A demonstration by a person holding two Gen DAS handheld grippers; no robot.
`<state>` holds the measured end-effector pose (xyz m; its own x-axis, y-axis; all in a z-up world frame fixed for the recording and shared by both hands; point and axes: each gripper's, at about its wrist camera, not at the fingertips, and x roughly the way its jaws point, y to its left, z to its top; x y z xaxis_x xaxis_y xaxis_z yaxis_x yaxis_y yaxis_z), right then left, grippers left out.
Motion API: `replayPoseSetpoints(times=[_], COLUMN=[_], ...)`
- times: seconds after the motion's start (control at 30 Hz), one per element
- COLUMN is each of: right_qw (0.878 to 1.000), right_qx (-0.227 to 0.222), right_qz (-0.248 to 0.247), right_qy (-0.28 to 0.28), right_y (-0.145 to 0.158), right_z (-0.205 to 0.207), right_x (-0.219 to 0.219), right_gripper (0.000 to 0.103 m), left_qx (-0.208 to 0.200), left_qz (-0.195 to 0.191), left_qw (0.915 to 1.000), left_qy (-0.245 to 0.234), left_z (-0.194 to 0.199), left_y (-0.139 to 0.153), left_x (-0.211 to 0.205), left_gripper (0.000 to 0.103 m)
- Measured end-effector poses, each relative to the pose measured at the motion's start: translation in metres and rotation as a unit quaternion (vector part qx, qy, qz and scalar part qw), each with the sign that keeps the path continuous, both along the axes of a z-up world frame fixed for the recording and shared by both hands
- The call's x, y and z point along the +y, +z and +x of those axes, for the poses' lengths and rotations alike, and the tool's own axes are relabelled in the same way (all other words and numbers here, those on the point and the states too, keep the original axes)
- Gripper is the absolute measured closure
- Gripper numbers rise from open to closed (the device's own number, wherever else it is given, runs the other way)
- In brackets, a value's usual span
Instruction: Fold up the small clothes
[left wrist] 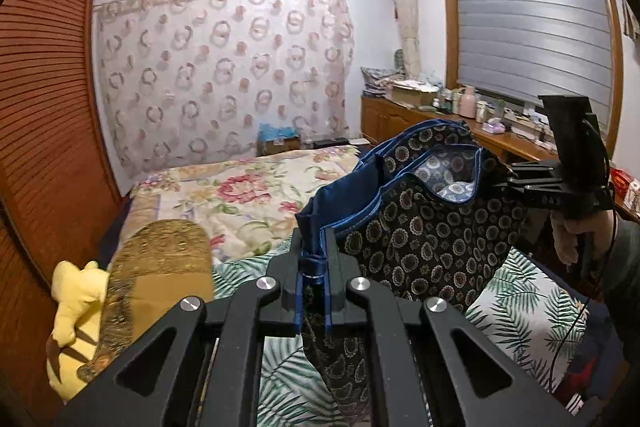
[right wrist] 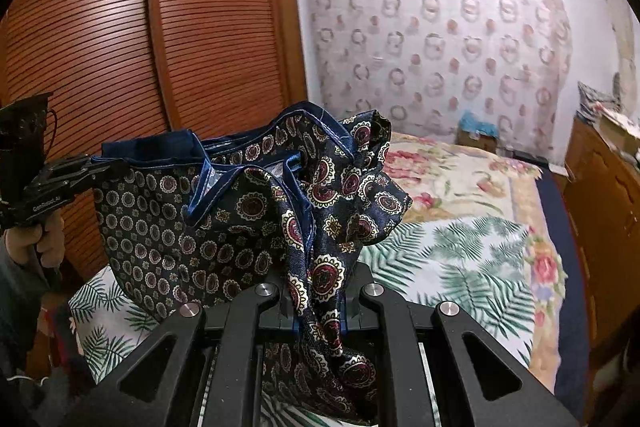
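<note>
A small dark navy garment (left wrist: 424, 227) printed with round medallions and edged in blue hangs in the air over the bed, stretched between both grippers. My left gripper (left wrist: 316, 259) is shut on one blue-trimmed corner of it. The right gripper (left wrist: 506, 181) shows in the left wrist view at the far right, a hand holding it, clamping the other end. In the right wrist view the garment (right wrist: 224, 219) bunches up in front, my right gripper (right wrist: 320, 291) shut on its folds. The left gripper (right wrist: 94, 167) grips the far edge at the left.
Below lies a bed with a palm-leaf cloth (left wrist: 520, 311) and a floral quilt (left wrist: 248, 195). A yellow plush toy (left wrist: 76, 307) and a gold cushion (left wrist: 160, 275) sit at the left. A slatted wooden wardrobe (right wrist: 160, 27) and a cluttered wooden sideboard (left wrist: 420, 115) flank the bed.
</note>
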<state>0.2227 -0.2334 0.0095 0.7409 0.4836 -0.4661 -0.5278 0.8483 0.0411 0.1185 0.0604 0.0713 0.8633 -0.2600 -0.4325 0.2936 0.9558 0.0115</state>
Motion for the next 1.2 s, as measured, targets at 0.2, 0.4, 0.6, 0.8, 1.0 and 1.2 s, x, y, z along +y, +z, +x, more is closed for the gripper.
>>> replayPoseSetpoints(times=[0.2,0.4,0.6,0.8,1.0,1.2], right_qw=[0.999,0.994,0.986,0.973,0.963,0.96], right_qx=[-0.008,-0.019,-0.024,-0.022,-0.017,-0.006], right_qz=[-0.035,-0.071,-0.104,-0.141,-0.171,-0.174], right_qy=[0.037,0.081,0.126,0.181,0.207,0.22], right_y=[0.007,0.018,0.025,0.025,0.01,-0.011], right_z=[0.032,0.07,0.117,0.167,0.216,0.237], right_x=[0.032,0.078,0.127,0.183,0.241,0.274], right_gripper=[0.091,0.091,0.091,0.091,0.091,0.091], left_qx=[-0.004,-0.011,-0.01,-0.004,0.023,0.036], left_qz=[-0.006,-0.008,-0.016,-0.03,-0.063,-0.091], left_qw=[0.9992,0.9959,0.9898,0.9827,0.9749,0.9664], left_qy=[0.04,0.09,0.141,0.182,0.212,0.238], left_z=[-0.005,0.0,0.006,0.006,0.007,-0.001], left_y=[-0.007,-0.016,-0.038,-0.057,-0.083,-0.097], left_x=[0.039,0.08,0.117,0.147,0.177,0.197], left_gripper=[0.095,0.095,0.096,0.095,0.096,0.096])
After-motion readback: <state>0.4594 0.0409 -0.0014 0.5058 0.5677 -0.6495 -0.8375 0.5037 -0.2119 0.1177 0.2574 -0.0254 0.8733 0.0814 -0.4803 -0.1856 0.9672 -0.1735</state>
